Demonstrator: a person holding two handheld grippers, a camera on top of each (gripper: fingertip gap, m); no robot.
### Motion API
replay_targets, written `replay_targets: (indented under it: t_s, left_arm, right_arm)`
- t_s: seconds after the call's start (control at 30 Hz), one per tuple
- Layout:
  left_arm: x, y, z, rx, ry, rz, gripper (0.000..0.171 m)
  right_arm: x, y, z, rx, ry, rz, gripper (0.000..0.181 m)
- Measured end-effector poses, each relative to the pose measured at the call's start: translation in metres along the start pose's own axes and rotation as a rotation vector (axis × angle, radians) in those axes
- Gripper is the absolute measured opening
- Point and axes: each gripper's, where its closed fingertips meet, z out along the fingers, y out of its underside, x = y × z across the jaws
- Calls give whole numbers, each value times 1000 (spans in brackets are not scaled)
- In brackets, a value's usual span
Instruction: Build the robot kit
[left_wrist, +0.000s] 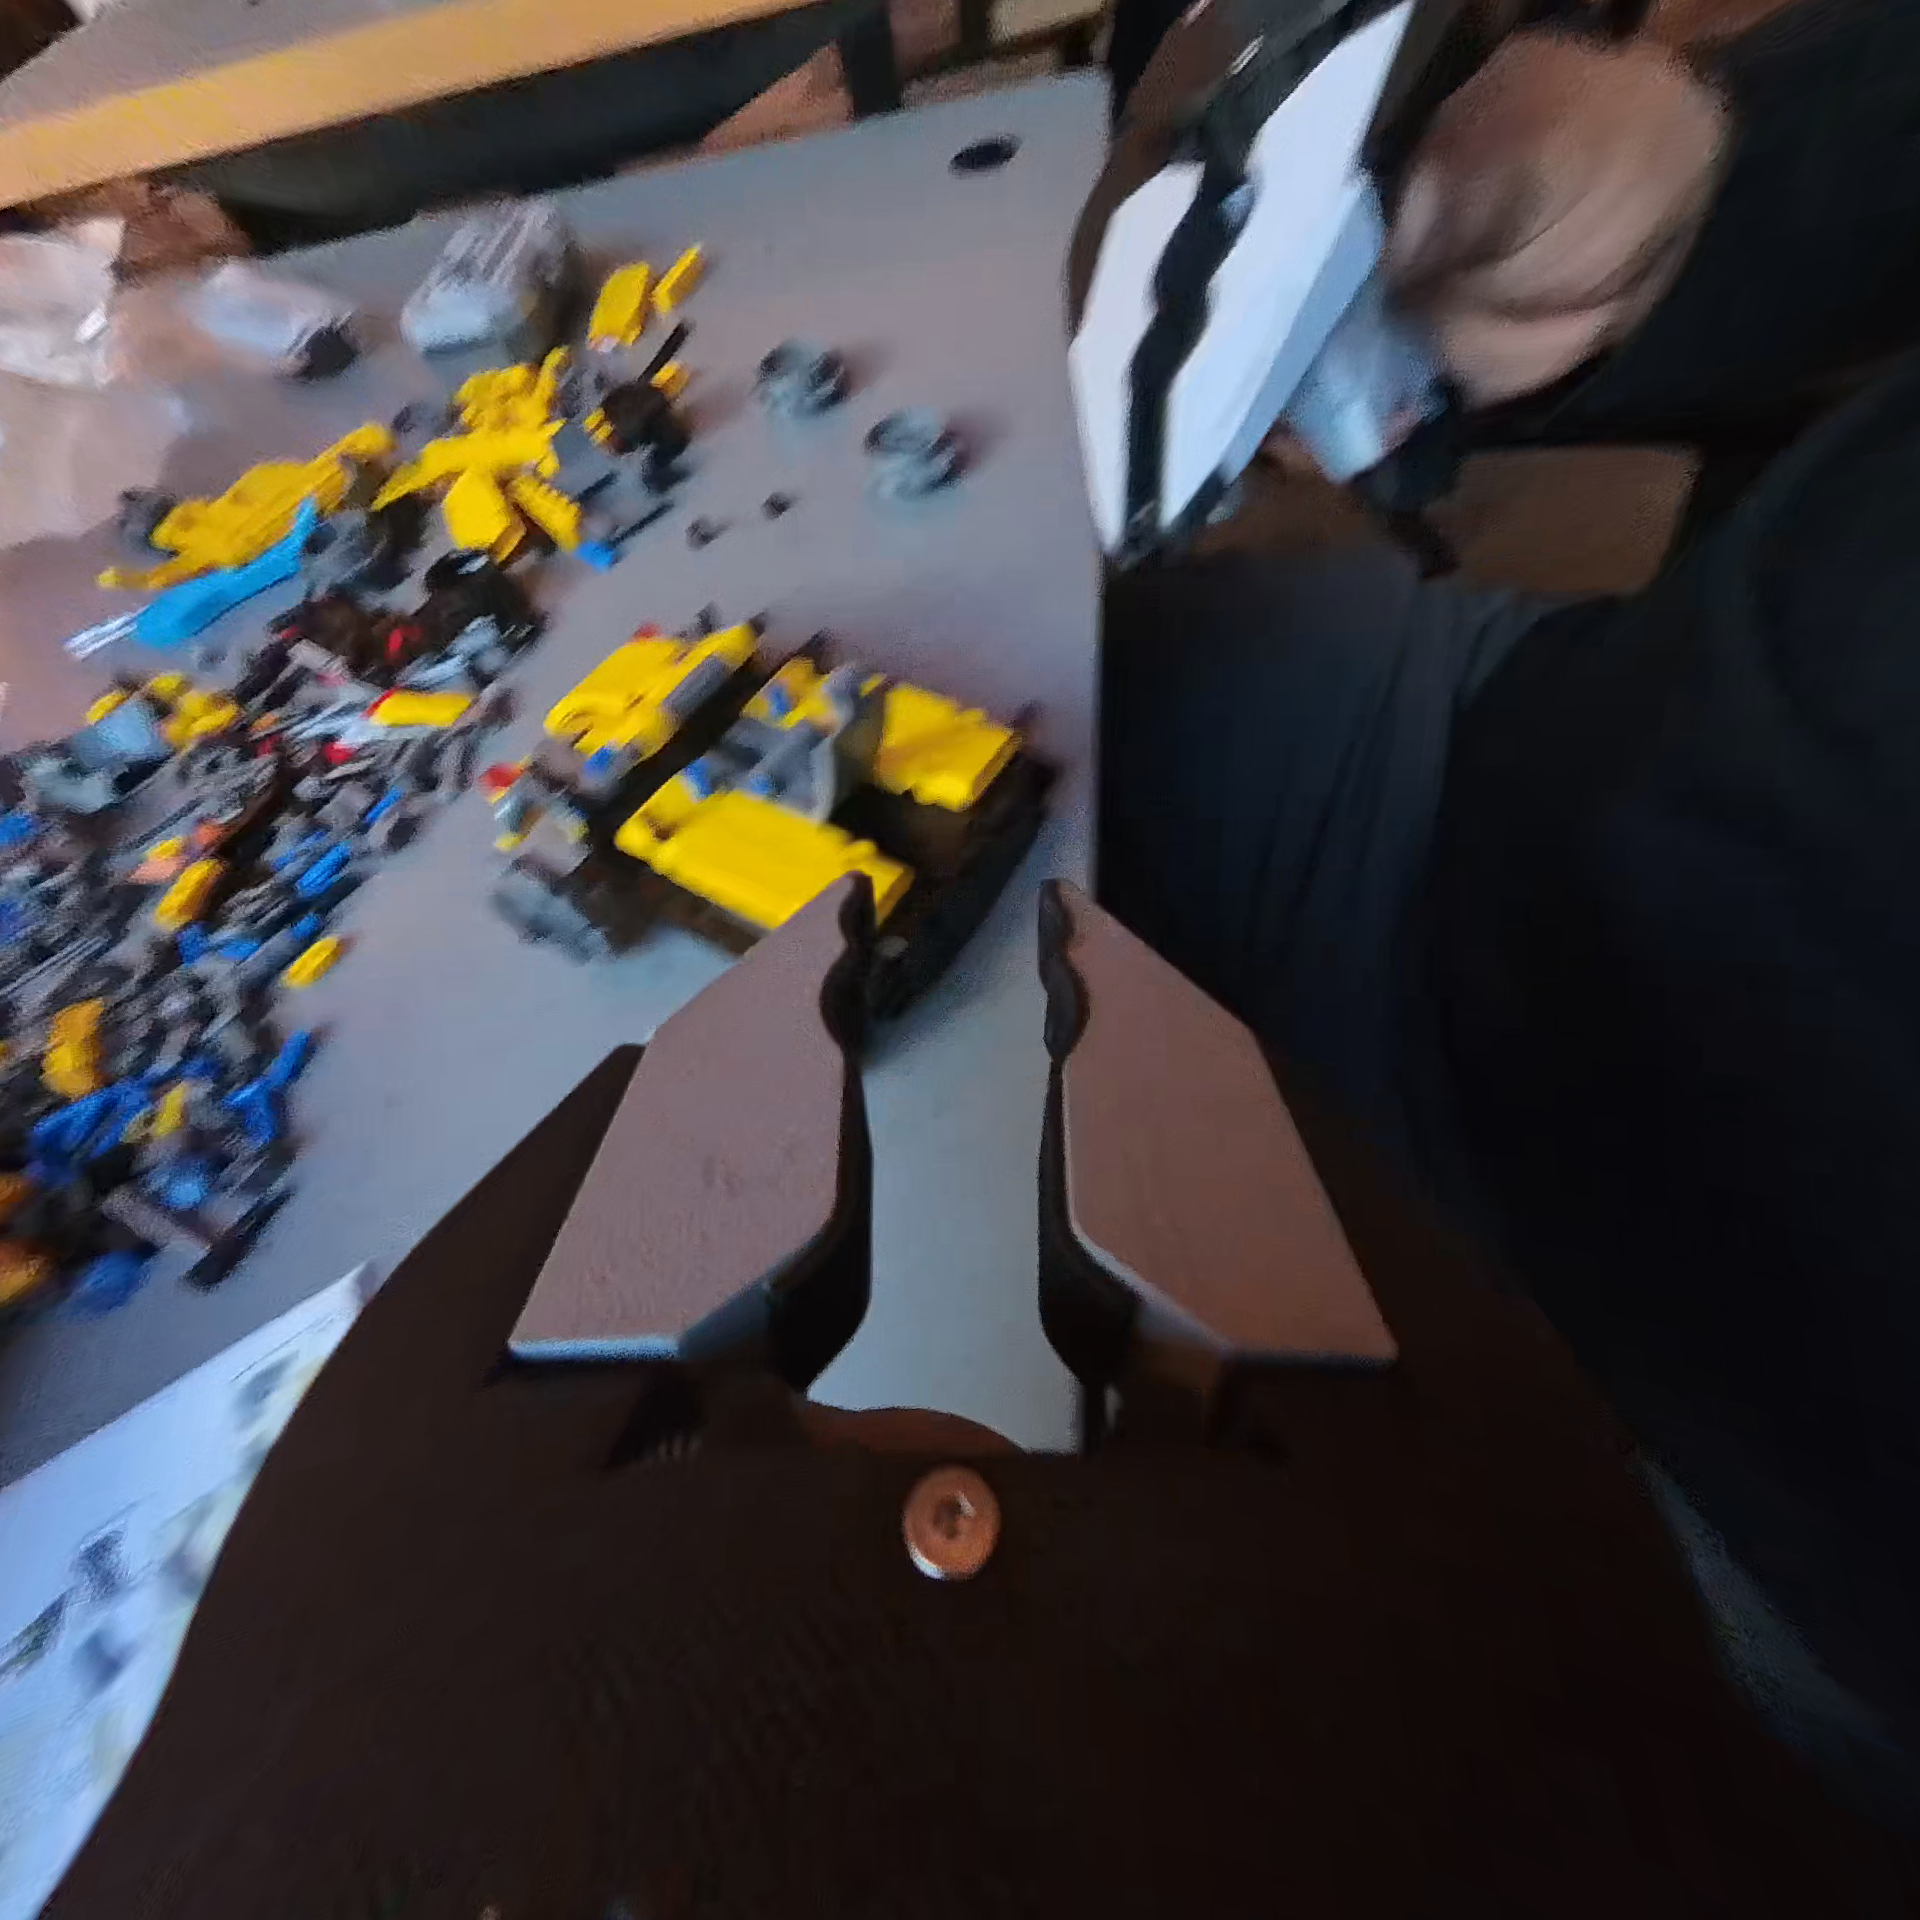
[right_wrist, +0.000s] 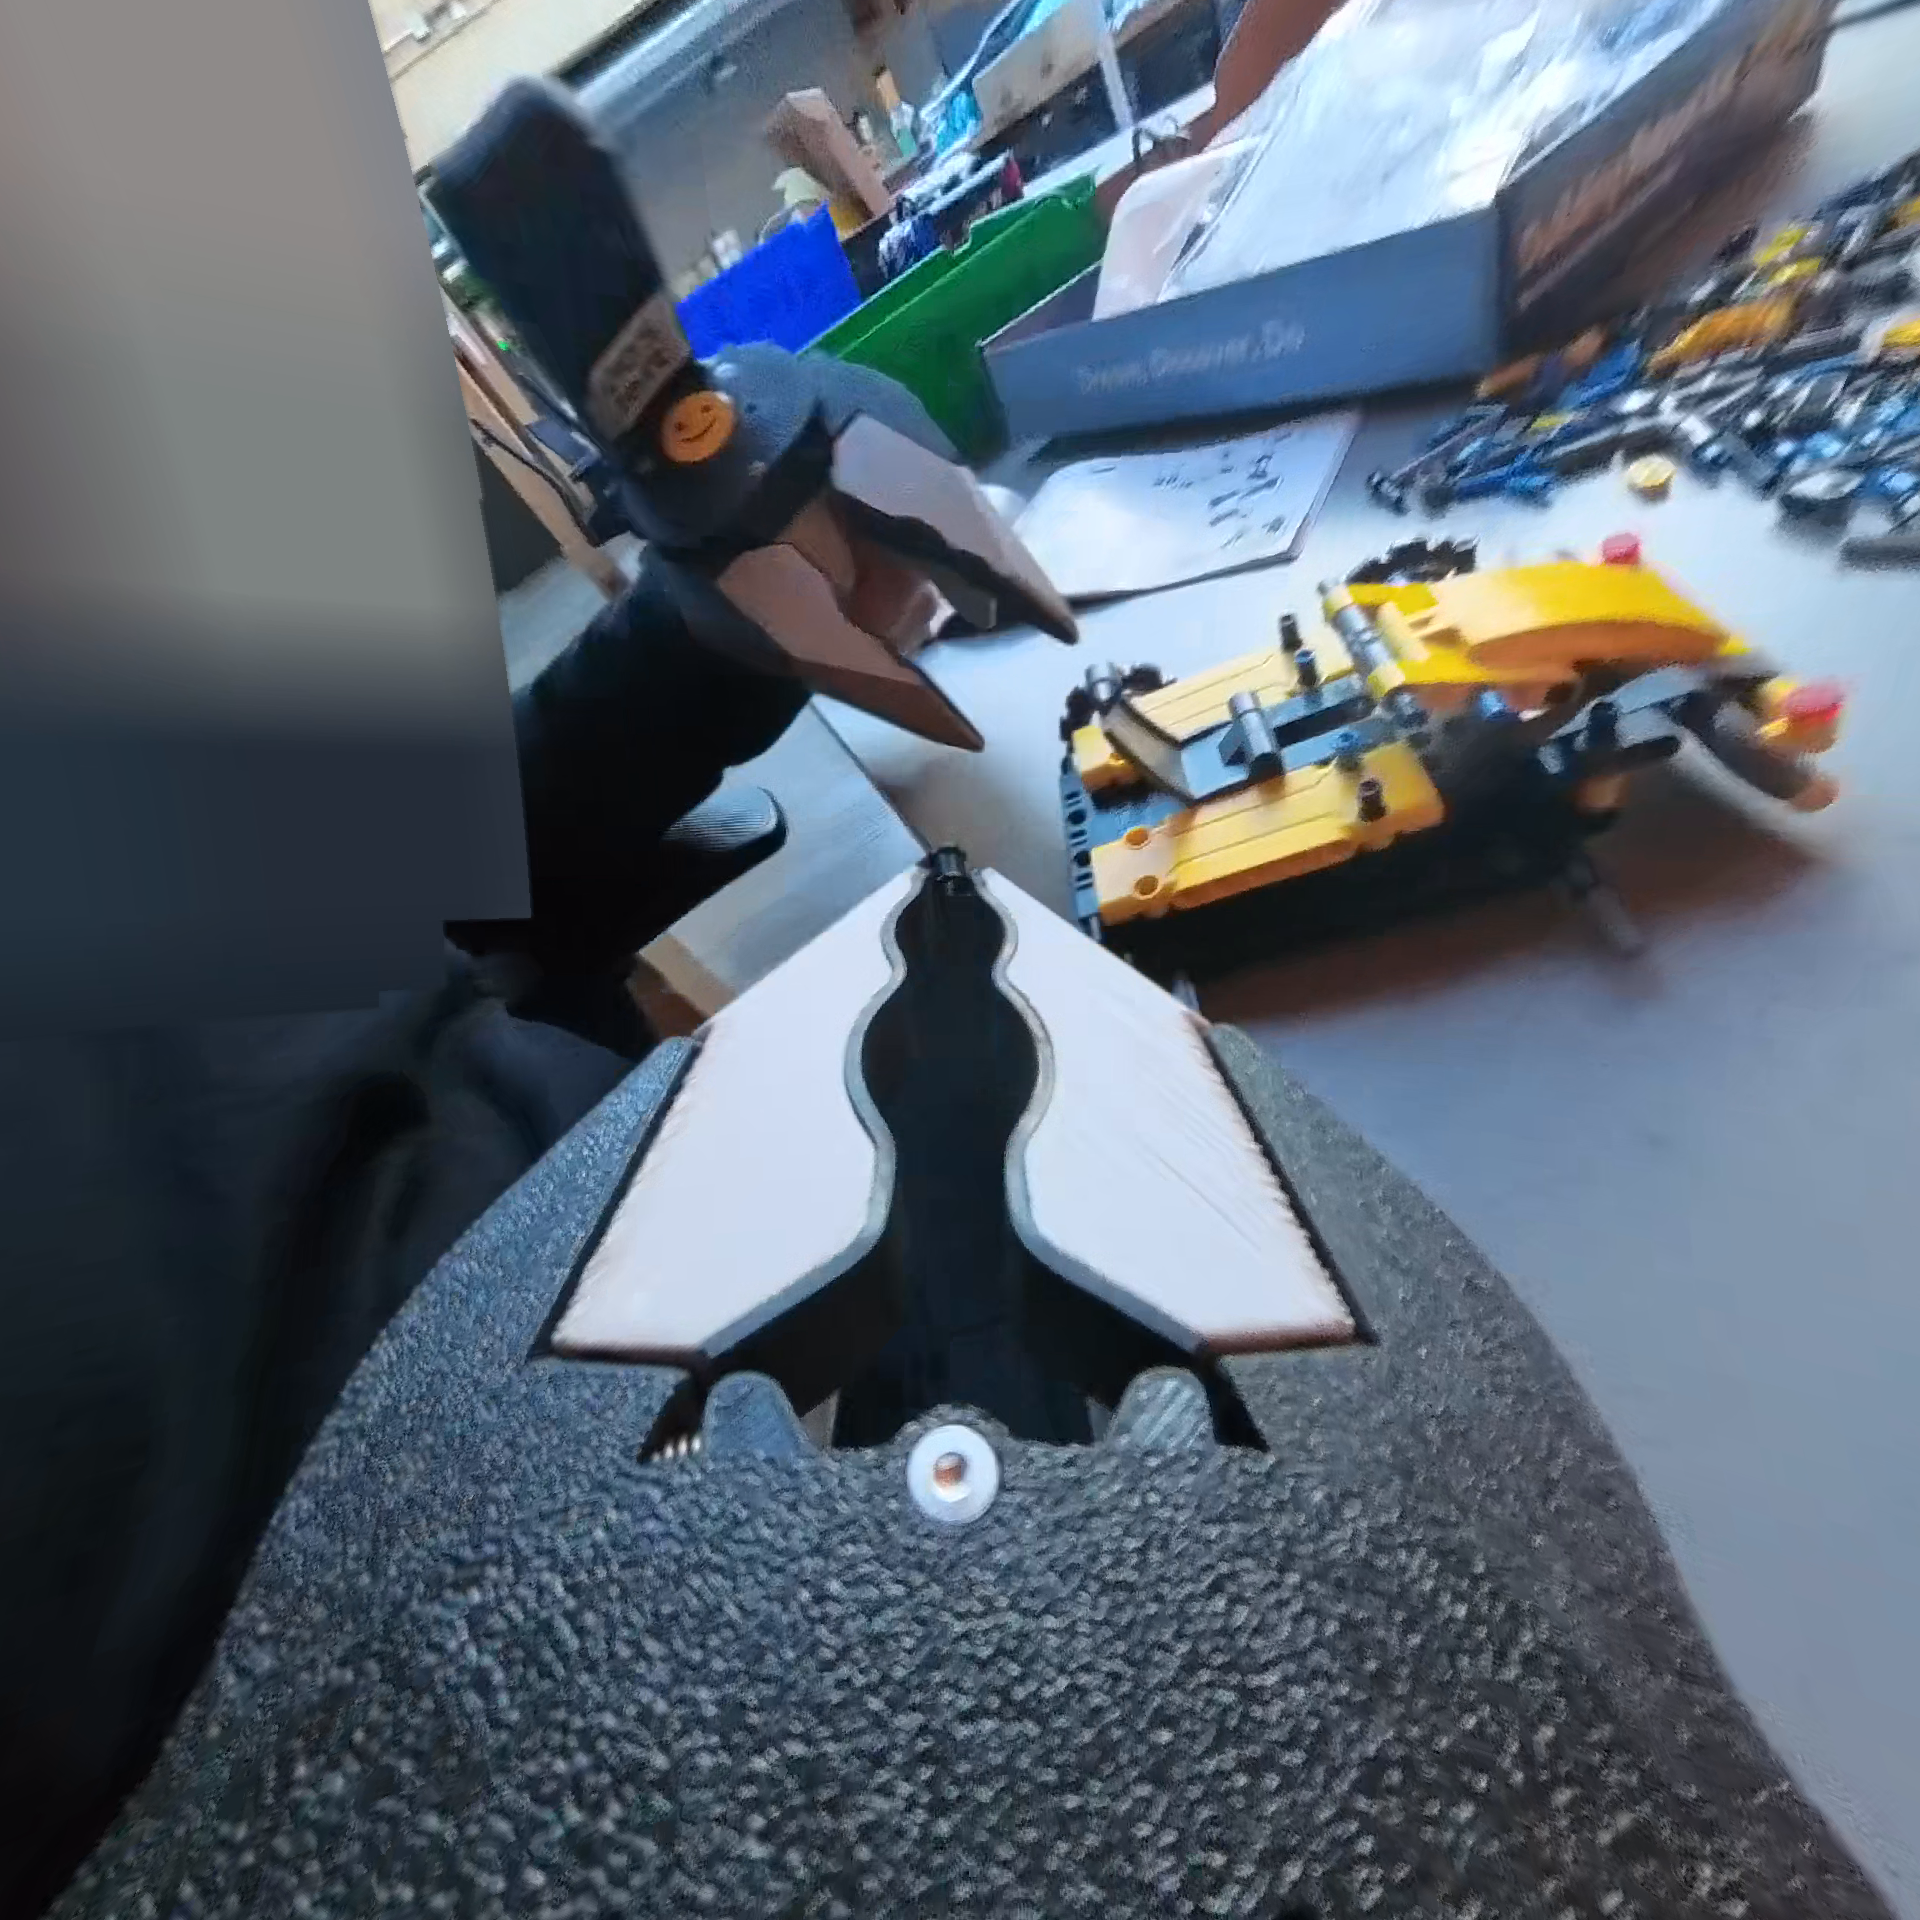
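A partly built yellow and black brick vehicle (left_wrist: 779, 790) (right_wrist: 1351, 748) lies on the grey table (left_wrist: 935, 260) near its edge. My left gripper (left_wrist: 951, 904) is open and empty, hovering just short of the vehicle's near end. It also shows in the right wrist view (right_wrist: 1023, 686), open, above the table edge. My right gripper (right_wrist: 948, 883) is shut on a small black pin (right_wrist: 948, 860) that pokes out past its tips, left of the vehicle. In the left wrist view the right gripper (left_wrist: 1148, 509) is blurred, held by a hand (left_wrist: 1538, 239).
A pile of loose blue, black and yellow pieces (left_wrist: 156, 935) (right_wrist: 1714, 364) covers the table beyond the vehicle. A grey box (right_wrist: 1247, 353) and an instruction booklet (right_wrist: 1195, 499) lie behind it. Two small wheels (left_wrist: 914, 452) sit apart. Green (right_wrist: 935, 301) and blue (right_wrist: 769, 281) bins stand off the table.
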Motion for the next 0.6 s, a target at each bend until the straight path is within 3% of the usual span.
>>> replay_targets:
  t_s: [0.17,0.43,0.6]
  left_arm:
    - [50,-35,17,122,246,-180,22]
    - [63,-40,19,158,374,-273,13]
    - [65,-44,18,187,411,-312,11]
  right_arm:
    - [-21,3,5,-50,-8,-134,7]
    - [-38,11,8,-163,103,-483,7]
    - [-36,13,11,-213,146,-587,7]
